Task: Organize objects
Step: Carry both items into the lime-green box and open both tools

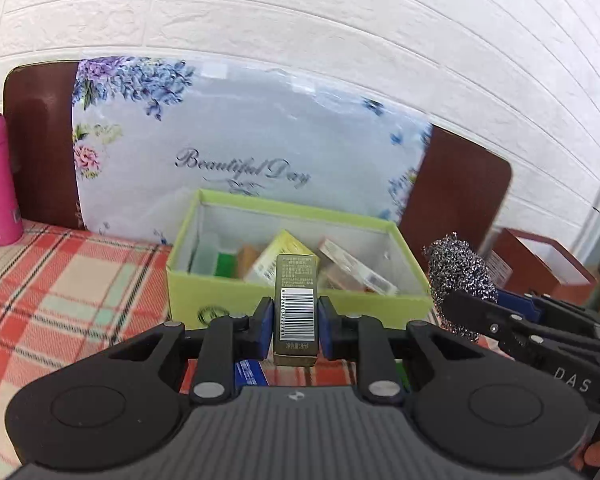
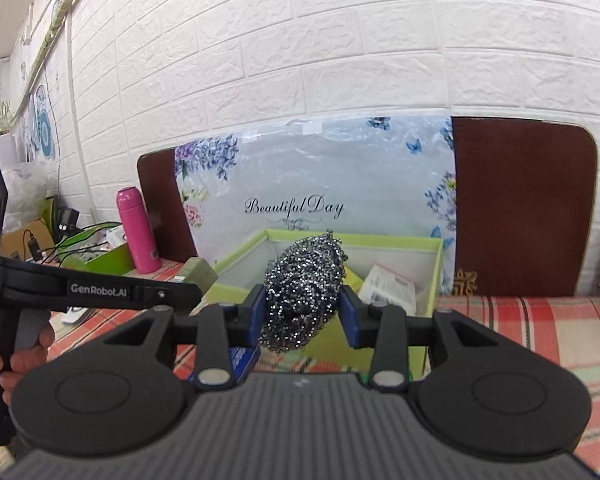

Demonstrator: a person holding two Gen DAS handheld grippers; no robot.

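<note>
Both tools are loaded right now. The left tool (image 1: 293, 326) is clamped on a small olive carton (image 1: 294, 308), held upright with its barcode facing the camera, just in front of the green box (image 1: 300, 304). The right tool (image 2: 303, 314) is squeezed around a steel scourer (image 2: 304, 292), also raised near the box's front wall. In the left view you can see the scourer (image 1: 458, 276) hanging off the box's right corner.

Progress-wise, I'd say it's partway. The box already has a few things lying in it: a yellow pack (image 1: 280, 258), a white pack (image 1: 356, 268), plus something green and something orange at the bottom, hard to tell what. So some sorting looks done. The carton and scourer aren't in yet. My guess is both go into the box, though the scourer might belong in the red box (image 1: 540, 264) off to the right.

There's also something blue on the plaid worktop (image 1: 60, 280) under the tools, mostly hidden, so probably more left to collect.
</note>
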